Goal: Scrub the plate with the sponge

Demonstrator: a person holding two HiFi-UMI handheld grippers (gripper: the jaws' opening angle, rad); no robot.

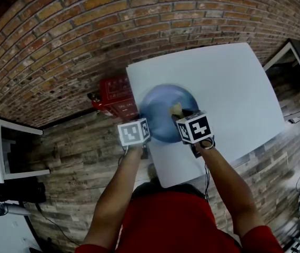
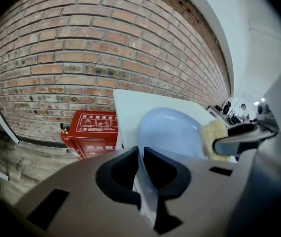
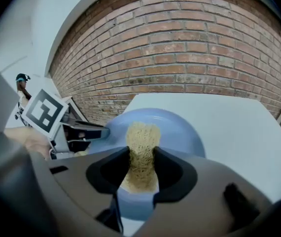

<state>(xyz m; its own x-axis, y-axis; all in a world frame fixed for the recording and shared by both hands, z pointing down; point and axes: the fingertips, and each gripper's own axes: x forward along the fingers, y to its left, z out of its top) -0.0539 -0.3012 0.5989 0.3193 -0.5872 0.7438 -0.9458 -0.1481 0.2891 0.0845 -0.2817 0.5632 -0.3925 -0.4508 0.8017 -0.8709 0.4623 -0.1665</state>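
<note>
1. Red shirt (image 1: 171, 220) and two bare forearms sit closest under the head camera. Both claws reach out over the near-left part of the white worktop (image 1: 229, 83).
2. Left claw (image 2: 141, 157): jaws narrow, pinched on the near rim of the blue plate (image 1: 158, 109), which runs edge-on between them. The plate lies at the worktop's left edge. A red cabinet (image 1: 113, 96) stands on the floor just beside it, against the brick wall (image 1: 60, 41).
3. Right claw (image 3: 141, 158): jaws narrow, clamped on the yellowish sponge (image 3: 141, 132). The sponge's free end juts past the tips onto the plate's inner face and looks to be touching it, not certain.
4. Step, as judged: scrubbing under way, with the left claw steadying and the right wiping.
5. Next move calls for sweeping the sponge across the face under even pressure. The thin rim grip could let the plate twist.
</note>
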